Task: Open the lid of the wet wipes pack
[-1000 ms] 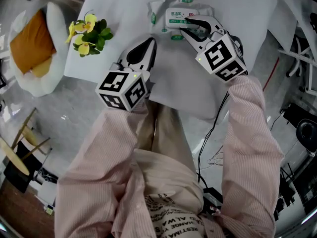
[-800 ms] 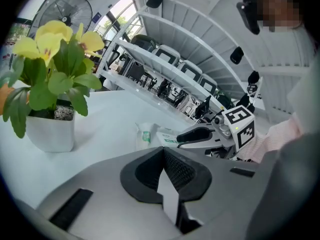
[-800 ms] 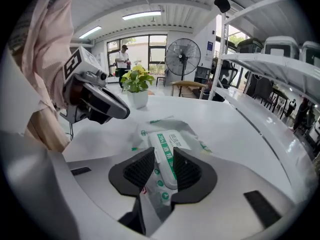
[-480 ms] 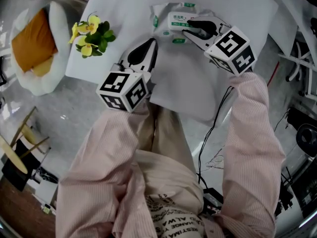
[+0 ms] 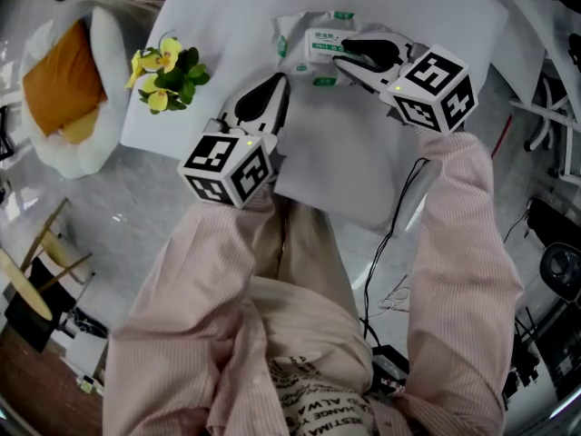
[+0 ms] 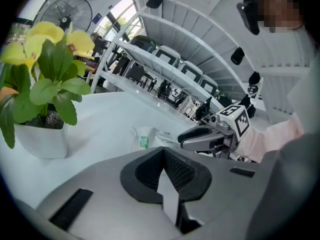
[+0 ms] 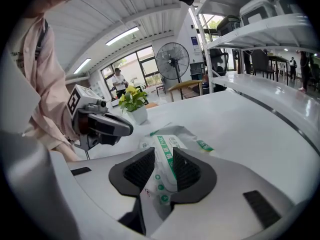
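Two tools in frame. Right tool (image 5: 342,51): jaws wide apart, straddling the wet wipes pack (image 5: 304,24) at its lid (image 5: 322,38). In the right gripper view the pack fills the gap between the pads (image 7: 141,168); we can't tell whether they press on it. The tool comes in from the pack's 4 o'clock, nose tilted down toward 10 o'clock, with the sleeve (image 5: 458,243) stretched out behind it.

Left tool (image 5: 280,82): jaws closed, nothing in them. It points at 12 o'clock, angled down, with its tip near the pack's 7 o'clock corner, not touching.

We see the pack lying flat on the white desk (image 5: 227,16) at 12 o'clock in the head view. The potted plant (image 5: 168,69) is at its 9 o'clock.
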Available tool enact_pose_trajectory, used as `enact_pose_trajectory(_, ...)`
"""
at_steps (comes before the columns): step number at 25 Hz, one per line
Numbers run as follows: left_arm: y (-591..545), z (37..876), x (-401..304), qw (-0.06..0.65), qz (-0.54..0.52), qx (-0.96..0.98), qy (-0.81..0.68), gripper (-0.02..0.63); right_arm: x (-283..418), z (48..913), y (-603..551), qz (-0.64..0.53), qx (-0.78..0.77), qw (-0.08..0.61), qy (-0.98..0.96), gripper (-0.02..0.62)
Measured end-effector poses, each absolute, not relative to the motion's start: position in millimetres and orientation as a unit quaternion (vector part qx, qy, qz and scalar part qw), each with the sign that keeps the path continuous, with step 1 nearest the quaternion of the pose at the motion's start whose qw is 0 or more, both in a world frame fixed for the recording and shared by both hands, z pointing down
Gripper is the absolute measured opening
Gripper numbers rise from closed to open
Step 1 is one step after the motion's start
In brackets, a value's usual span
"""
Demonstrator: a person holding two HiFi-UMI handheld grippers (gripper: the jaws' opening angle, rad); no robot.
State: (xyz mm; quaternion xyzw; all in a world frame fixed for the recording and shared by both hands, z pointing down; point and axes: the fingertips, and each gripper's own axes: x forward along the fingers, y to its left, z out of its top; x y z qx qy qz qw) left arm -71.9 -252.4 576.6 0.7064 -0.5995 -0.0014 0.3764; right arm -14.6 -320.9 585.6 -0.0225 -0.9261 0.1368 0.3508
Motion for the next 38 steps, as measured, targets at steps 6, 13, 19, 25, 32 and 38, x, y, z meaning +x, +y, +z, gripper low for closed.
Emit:
enact_pose_trajectory(6,-255.6,574.6,-70.7,0.376,-0.001,0.706,-0.6,-0.002,-18.6,574.1,-326.6,0.128,-0.02,0.339,-0.932,0.089)
enact_pose_trajectory(13,-264.2,566.8,-70.6,0.372,-0.004,0.709,-0.599,-0.002,-25.8,561.8,-336.8,0.094,-0.021,0.335,-0.937,0.058)
enact_pose_trajectory(19,-272.8,561.5,-68.5,0.374,-0.006,0.712,-0.595,-0.002,-30.8,555.4,-347.7,0.077,-0.018,0.336,-0.939,0.043)
enact_pose_trajectory(25,-281.8,562.0,-71.3,0.376,-0.006,0.712,-0.593,-0.002,-37.0,554.7,-360.1,0.077,-0.015,0.335,-0.939,0.035)
enact_pose_trajectory(32,-291.8,561.3,-76.8,0.376,-0.004,0.712,-0.593,-0.002,-43.5,555.5,-374.8,0.079,-0.004,0.331,-0.94,0.031)
enact_pose_trajectory(38,-291.9,566.5,-76.0,0.383,-0.007,0.709,-0.592,-0.002,-47.9,561.0,-385.4,0.076,0.008,0.326,-0.942,0.031)
